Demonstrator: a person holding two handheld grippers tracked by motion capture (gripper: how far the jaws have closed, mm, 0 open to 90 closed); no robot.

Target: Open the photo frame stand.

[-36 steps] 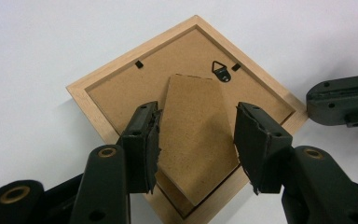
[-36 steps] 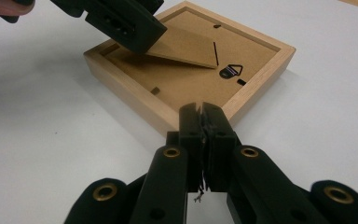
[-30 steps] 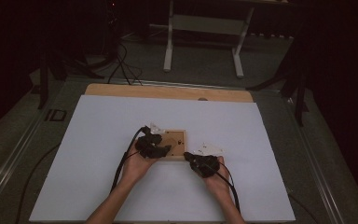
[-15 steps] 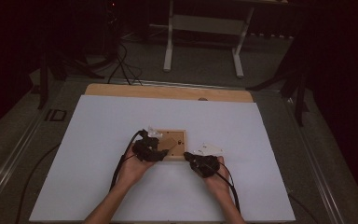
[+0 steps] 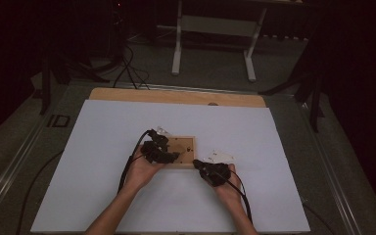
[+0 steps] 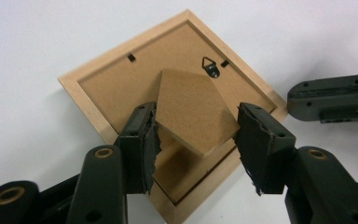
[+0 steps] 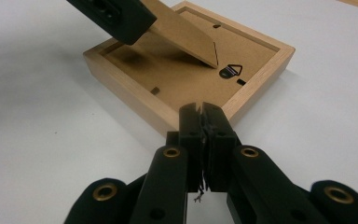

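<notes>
A light wooden picture frame (image 5: pixel 182 146) lies face down on the white sheet, its brown back (image 6: pixel 121 88) and hanging hook (image 6: pixel 210 66) facing up. The hinged back stand (image 6: pixel 191 112) is tilted up off the back. My left gripper (image 6: pixel 196 108) is shut on it, one pad on each side edge. Its jaws have just been opening a little with the stand still between them. In the high view, the left gripper (image 5: pixel 164 152) sits over the frame's left half. My right gripper (image 7: pixel 204 109) is shut with nothing between its pads, its tips against the frame's near corner (image 7: pixel 168 122).
The white sheet (image 5: pixel 103 132) covers most of the table, and a bare wooden strip (image 5: pixel 176 95) shows along its far edge. Beyond the table stand the white legs of a stand (image 5: pixel 178 49). Cables (image 5: pixel 127 169) trail from both grippers toward the person.
</notes>
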